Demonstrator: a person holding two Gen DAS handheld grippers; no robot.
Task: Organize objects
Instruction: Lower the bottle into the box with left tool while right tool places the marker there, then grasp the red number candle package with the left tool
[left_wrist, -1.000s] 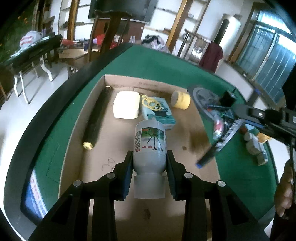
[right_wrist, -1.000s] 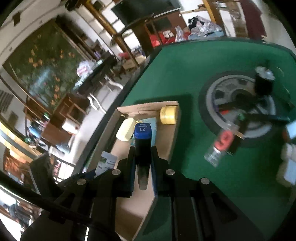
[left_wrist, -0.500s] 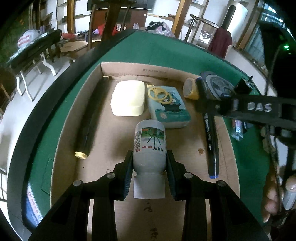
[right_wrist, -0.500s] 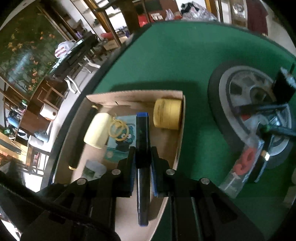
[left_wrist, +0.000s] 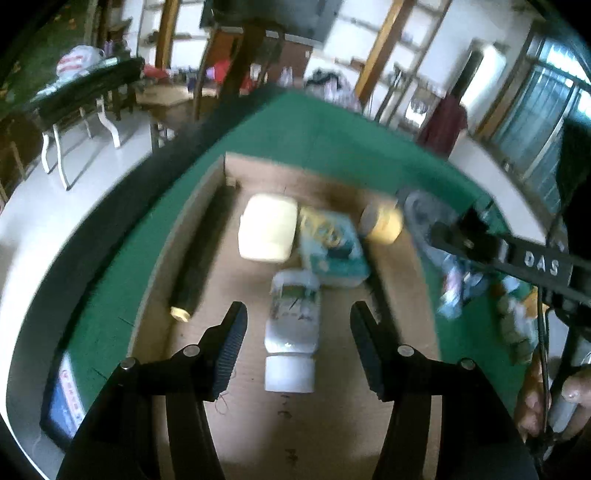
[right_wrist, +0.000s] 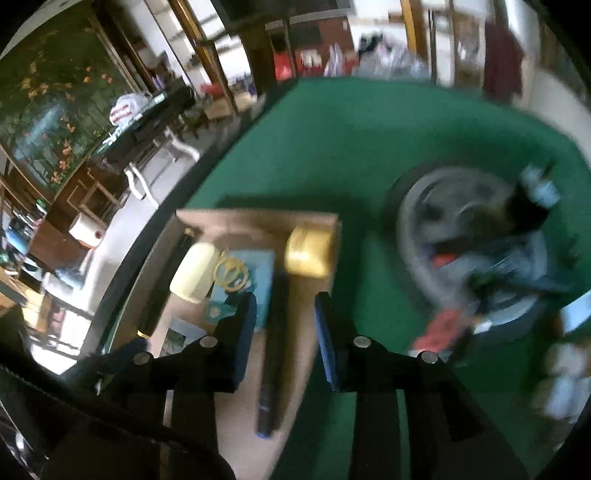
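Marker (right_wrist: 274, 343) tip behind blurred jaws

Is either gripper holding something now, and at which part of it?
Nothing is held. The left gripper has just opened off the white plastic bottle; the right gripper has just opened off the dark marker pen.

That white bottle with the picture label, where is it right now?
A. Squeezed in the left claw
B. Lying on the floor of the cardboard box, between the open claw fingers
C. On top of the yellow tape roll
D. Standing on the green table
B. The white bottle lies flat on the cardboard box floor, and the left claw has just been opening, with a gap on each side of the bottle.
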